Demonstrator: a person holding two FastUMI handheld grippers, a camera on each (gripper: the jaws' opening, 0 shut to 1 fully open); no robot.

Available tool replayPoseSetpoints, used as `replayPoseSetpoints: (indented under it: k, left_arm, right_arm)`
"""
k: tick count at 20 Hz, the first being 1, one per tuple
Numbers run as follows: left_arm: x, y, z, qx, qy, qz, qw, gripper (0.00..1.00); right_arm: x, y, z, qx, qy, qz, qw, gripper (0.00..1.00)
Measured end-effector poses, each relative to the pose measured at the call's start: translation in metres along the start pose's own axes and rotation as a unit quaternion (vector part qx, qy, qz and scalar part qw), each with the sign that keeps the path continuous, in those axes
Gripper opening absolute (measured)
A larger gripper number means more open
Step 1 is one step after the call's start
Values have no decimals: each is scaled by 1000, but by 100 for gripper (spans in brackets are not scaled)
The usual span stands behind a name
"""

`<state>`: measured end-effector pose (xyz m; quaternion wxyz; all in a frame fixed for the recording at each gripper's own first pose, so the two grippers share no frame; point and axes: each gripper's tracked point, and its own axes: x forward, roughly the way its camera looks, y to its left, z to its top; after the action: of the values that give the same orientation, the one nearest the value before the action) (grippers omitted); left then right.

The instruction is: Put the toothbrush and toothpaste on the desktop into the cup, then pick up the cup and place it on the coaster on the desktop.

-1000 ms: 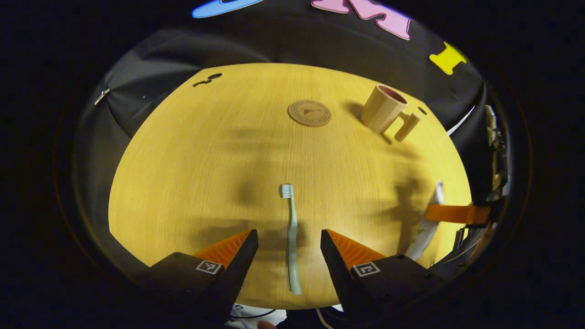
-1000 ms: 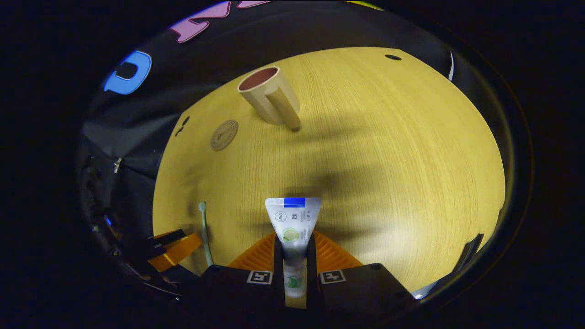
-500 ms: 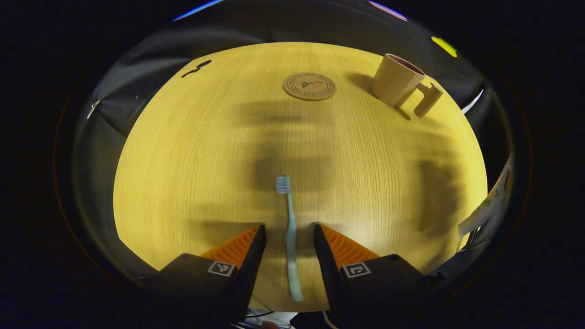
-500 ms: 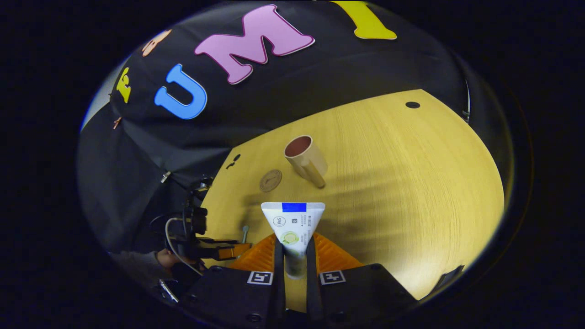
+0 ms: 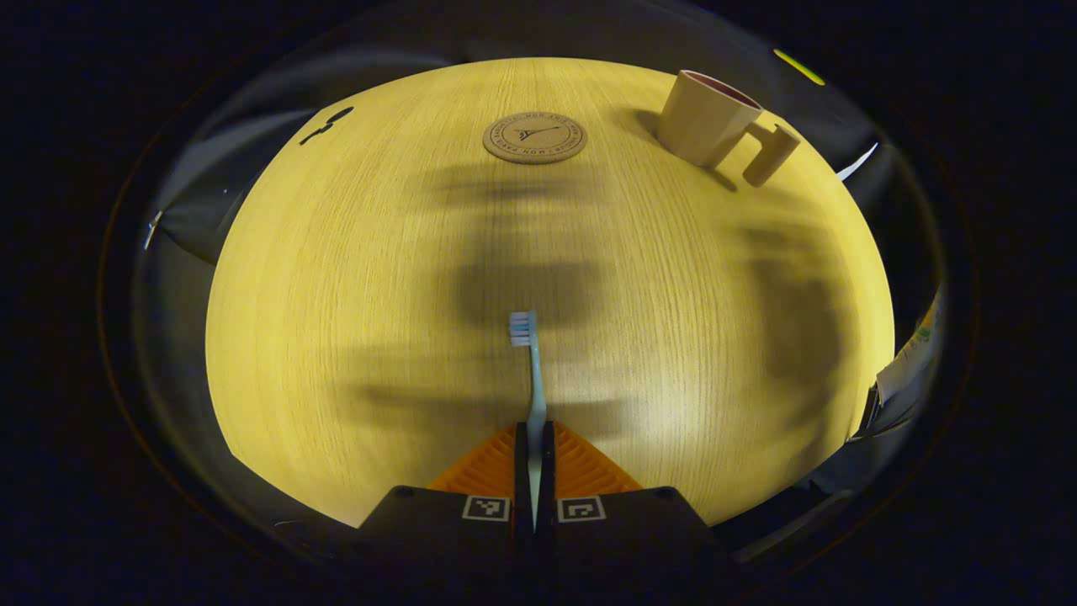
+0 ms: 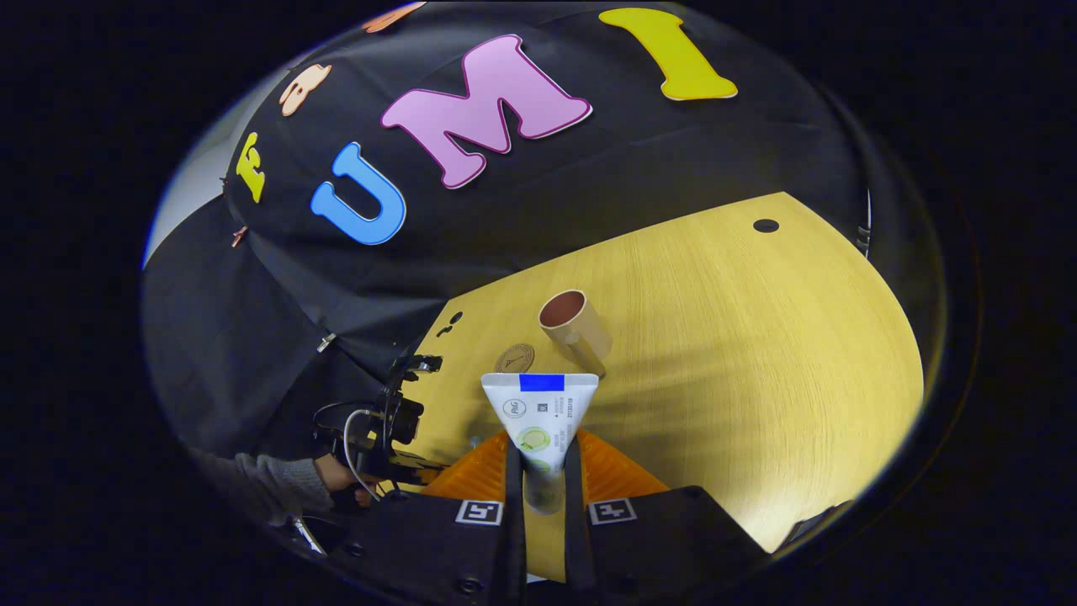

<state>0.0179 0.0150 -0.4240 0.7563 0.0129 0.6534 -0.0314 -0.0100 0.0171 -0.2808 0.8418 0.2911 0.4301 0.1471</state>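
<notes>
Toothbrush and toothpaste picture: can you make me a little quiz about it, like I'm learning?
1. True or false: the left gripper has its fingers pressed on the toothbrush.
2. What does the right gripper hold? A) the cup B) the toothpaste C) the coaster
3. Fill in: the cup stands on the desktop beside the ____, not on it.

Key:
1. True; the brush handle runs between the closed fingers.
2. B; the toothpaste is pinched between the fingers, flat end pointing forward.
3. coaster; nothing rests on it, and the cup looks empty.
</notes>
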Motion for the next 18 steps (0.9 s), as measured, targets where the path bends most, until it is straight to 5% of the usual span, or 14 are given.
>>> replayPoseSetpoints:
  k: [6,9,12,18]
  left_arm:
    - [-25,-5,14,-14,-107,-11,994,6]
    - [-61,-26,33,-35,-183,-53,981,6]
    - [-112,-53,65,-64,-270,-113,954,6]
    - [-203,-86,149,-87,-410,-171,892,6]
  right_arm:
    - [-8,6,1,-3,-6,9,1000,22]
    - [-10,9,7,-6,-8,16,1000,22]
    - [-16,19,27,-19,-21,22,999,22]
    - [24,31,112,-32,-77,35,996,22]
